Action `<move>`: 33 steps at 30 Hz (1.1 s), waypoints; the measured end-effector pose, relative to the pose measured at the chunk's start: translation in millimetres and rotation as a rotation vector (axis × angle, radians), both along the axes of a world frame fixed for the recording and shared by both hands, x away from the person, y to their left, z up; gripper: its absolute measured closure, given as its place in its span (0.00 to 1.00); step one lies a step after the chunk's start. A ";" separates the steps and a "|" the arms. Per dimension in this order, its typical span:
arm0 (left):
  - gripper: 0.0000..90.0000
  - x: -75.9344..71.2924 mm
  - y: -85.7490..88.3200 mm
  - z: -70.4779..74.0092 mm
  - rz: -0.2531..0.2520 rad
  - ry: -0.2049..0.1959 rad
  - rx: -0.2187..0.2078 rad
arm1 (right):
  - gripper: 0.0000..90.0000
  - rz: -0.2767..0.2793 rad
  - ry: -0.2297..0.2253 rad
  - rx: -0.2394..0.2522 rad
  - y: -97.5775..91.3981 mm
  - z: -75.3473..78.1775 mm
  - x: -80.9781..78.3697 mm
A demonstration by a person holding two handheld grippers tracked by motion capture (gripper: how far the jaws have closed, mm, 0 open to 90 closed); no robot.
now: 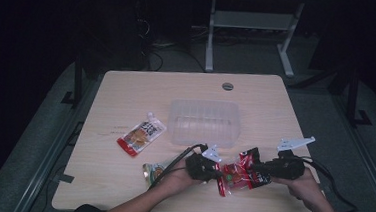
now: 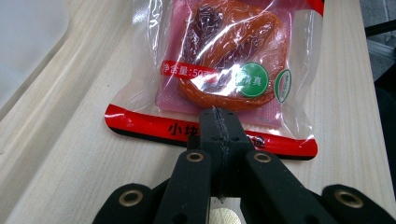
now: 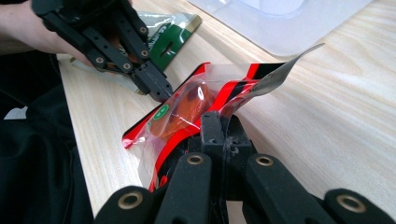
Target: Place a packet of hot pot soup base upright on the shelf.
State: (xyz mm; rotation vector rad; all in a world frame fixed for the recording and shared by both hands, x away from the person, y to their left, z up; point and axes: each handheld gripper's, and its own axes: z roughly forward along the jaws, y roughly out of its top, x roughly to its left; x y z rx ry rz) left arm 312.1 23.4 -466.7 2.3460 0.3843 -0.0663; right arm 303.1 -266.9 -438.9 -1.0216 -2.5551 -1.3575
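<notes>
A red and clear snack packet (image 1: 239, 173) with an orange-brown piece inside lies near the table's front edge, stretched between both grippers. My left gripper (image 1: 219, 173) is shut on the packet's left end; in the left gripper view the jaws (image 2: 217, 122) pinch its red bottom seam, with the packet (image 2: 224, 70) lying flat beyond them. My right gripper (image 1: 257, 170) is shut on the opposite end; in the right gripper view its jaws (image 3: 219, 125) clamp the packet (image 3: 184, 105), whose corner curls up. The left gripper (image 3: 161, 92) shows across from it, biting the far edge.
A clear plastic container (image 1: 204, 122) stands mid-table behind the packet. An orange and white pouch (image 1: 141, 134) lies to the left. A green packet (image 1: 155, 170) sits partly under the left hand. A round cable grommet (image 1: 228, 86) is at the table's back edge.
</notes>
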 end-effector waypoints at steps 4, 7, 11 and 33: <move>1.00 1.6 0.7 -0.5 0.001 0.012 -0.010 | 1.00 0.002 -0.011 0.021 -0.4 2.7 -1.2; 1.00 3.5 3.0 3.1 -0.003 0.019 -0.025 | 1.00 -0.001 -0.022 0.040 -3.1 5.2 -1.1; 1.00 4.4 8.2 9.8 0.004 0.019 -0.039 | 1.00 -0.006 -0.043 0.076 -6.6 9.0 -1.7; 0.71 6.7 59.7 35.5 0.040 0.023 -0.071 | 1.00 0.036 -0.111 0.191 -2.3 28.1 -2.0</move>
